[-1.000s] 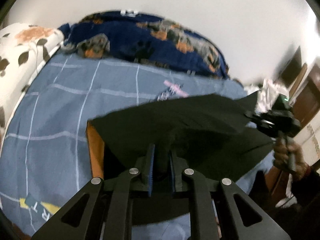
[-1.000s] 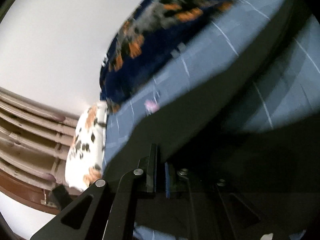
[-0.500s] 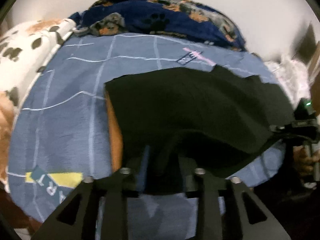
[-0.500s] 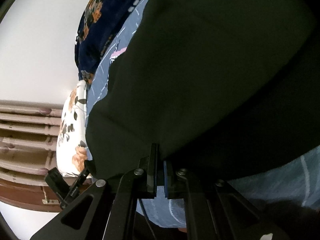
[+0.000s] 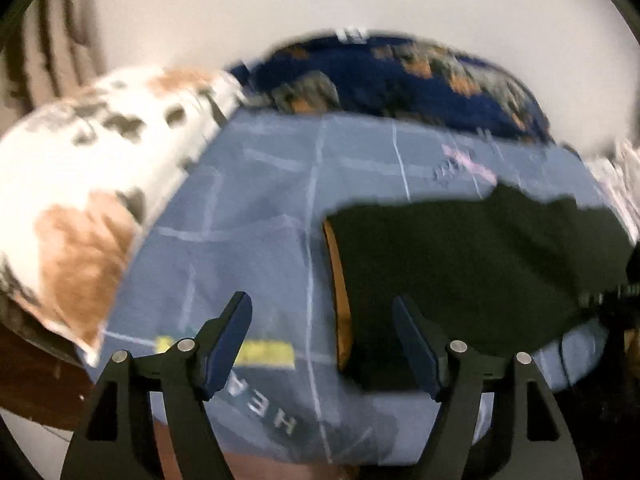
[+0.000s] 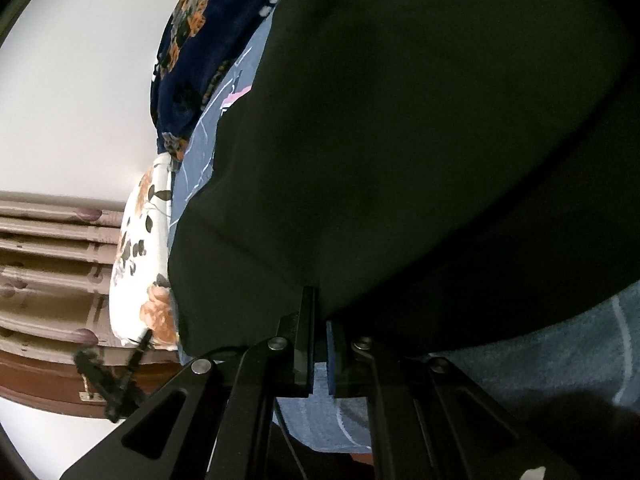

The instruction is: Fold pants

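Now the black pants (image 5: pixel 472 264) lie on the bed (image 5: pixel 248 240).
Left gripper (image 5: pixel 324 340) has just been opening, nothing between its fingers; right gripper (image 6: pixel 318 344) pinches the pants' edge.

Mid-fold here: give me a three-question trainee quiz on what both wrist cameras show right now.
1. True or false: the left gripper is clamped on the black pants.
2. Which gripper pinches the pants' edge? A) left B) right C) neither
3. Fill in: the pants lie on a ____ bedspread with pale grid lines.

Key:
1. False; its jaws have just been opening, with nothing between them.
2. B; the right gripper is shut on the fabric.
3. Blue.
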The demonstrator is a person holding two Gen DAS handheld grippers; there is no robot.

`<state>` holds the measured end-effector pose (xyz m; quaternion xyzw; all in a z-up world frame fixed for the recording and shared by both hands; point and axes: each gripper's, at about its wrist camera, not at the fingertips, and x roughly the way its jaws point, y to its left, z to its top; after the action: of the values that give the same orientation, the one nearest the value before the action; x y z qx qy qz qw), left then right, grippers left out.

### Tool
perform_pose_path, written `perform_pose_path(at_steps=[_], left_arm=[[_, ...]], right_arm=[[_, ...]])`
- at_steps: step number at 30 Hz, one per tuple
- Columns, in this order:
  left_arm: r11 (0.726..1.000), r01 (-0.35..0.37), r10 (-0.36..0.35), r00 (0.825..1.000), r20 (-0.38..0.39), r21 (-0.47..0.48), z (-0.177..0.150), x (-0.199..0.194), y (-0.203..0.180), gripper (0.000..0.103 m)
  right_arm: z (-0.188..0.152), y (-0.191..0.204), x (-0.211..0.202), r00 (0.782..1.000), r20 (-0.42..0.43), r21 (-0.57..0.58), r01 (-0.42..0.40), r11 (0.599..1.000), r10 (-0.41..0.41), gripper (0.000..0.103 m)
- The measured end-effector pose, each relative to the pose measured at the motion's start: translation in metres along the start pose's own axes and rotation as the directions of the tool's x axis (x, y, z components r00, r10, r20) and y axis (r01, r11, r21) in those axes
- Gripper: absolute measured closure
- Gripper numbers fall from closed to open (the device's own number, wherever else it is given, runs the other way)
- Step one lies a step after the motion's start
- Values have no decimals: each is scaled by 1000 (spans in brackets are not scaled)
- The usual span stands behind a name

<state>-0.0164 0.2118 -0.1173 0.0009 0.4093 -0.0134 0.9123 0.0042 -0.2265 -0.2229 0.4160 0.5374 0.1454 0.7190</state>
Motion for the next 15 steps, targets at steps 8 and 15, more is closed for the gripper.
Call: perform_pose_path(at_steps=[8,15], left_arm=[[976,212,-209,977,-49,59,15,22,-70,31],[964,259,-236,940,-245,64,-21,83,-106,50]], right_arm=[[0,-4,0,1000,3,13,-22,1000,22,100],[2,-8,-10,997,11,-2,-82,997,82,94]])
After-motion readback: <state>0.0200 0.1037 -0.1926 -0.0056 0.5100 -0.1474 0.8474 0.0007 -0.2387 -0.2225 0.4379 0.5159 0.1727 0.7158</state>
